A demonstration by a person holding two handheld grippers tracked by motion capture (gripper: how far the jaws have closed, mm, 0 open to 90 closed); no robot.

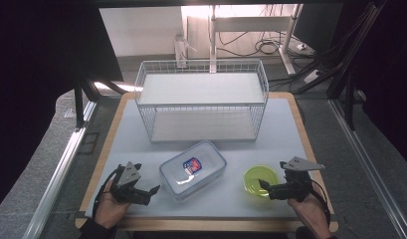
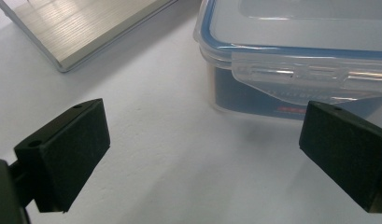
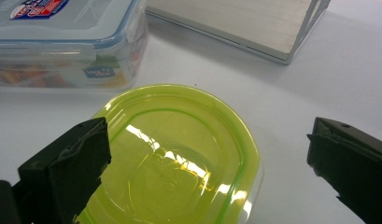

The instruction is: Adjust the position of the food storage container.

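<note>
A clear plastic box with a blue-sealed lid [image 1: 192,169] lies near the table's front middle; the left gripper view shows its latch side [image 2: 296,56] close ahead. To its right sits a small yellow-green container [image 1: 260,180], seen large in the right gripper view [image 3: 179,163]. My left gripper [image 1: 150,191] rests at the front left, open, pointing at the box with nothing between its pads [image 2: 69,149]. At the front right my right gripper [image 1: 263,186] stands open just at the green container's near rim, its jaws wide apart [image 3: 209,168].
A white wire rack [image 1: 201,99] with two shelves stands at the back of the pale table [image 1: 131,144]; its lower shelf edge shows in both gripper views [image 2: 76,32] [image 3: 254,28]. Cables and desk legs lie on the floor beyond.
</note>
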